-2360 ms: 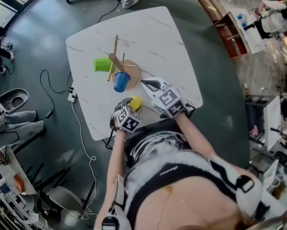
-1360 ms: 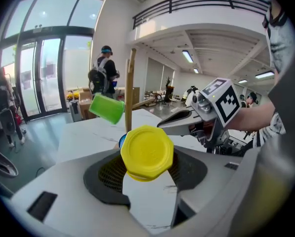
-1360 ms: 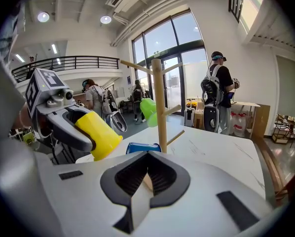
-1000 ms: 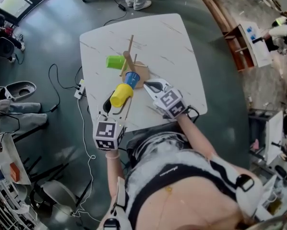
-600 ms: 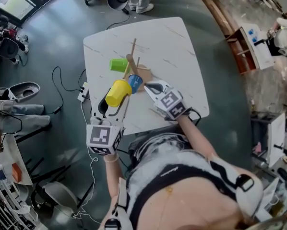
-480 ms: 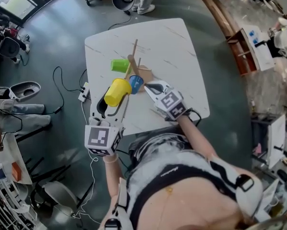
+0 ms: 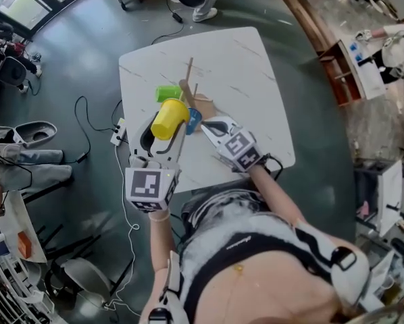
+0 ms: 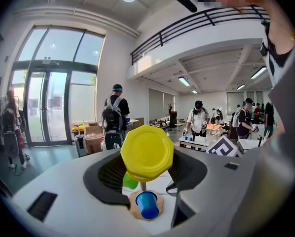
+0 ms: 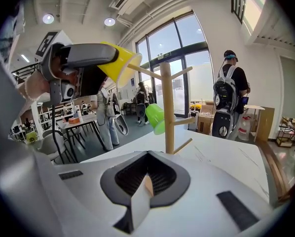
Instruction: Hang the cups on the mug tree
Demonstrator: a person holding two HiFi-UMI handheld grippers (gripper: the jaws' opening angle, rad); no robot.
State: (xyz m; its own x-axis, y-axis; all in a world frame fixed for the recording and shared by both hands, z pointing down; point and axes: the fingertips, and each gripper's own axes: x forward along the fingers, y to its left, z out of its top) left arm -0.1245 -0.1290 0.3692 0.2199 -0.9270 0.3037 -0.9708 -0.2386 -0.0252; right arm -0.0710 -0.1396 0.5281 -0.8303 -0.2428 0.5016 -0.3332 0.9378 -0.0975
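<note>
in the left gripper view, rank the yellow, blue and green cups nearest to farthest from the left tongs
1. Yellow cup, gripped in the left tongs.
2. Blue cup, just below it, in front.
3. Green cup, farther back, peeking out at the yellow cup's lower left.

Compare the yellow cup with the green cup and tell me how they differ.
The yellow cup is clamped in the left gripper, up off the table; the green cup hangs on a peg of the mug tree, with no gripper on it. The yellow cup is nearer the person than the green cup. Both are plain single-coloured cups.
</note>
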